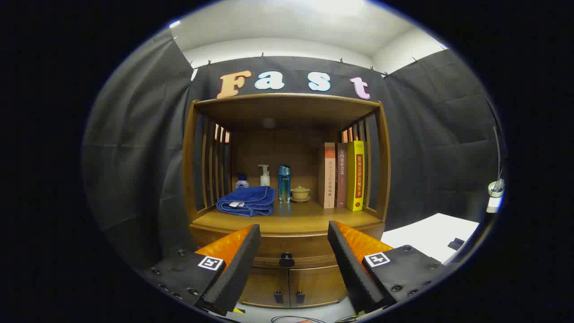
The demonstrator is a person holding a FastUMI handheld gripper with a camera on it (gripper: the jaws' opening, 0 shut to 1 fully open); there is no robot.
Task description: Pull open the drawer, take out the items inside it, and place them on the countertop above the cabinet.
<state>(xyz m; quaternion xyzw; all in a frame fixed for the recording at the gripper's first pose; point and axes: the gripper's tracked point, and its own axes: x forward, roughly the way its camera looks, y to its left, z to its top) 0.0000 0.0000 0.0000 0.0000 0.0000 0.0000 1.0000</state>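
Note:
A wooden cabinet stands ahead of me, its drawer (287,251) closed under the countertop (296,220). The drawer's dark round knob (286,259) lies between my two fingers, some way beyond them. My gripper (293,235) is open, fingers spread wide with nothing between them. What the drawer holds is hidden.
On the countertop sit a folded blue towel (247,200), a small bottle (242,181), a pump bottle (264,175), a blue bottle (284,183), a lidded cup (300,194) and three upright books (344,175). Two small doors (289,287) lie below the drawer. A white table (430,235) stands at the right.

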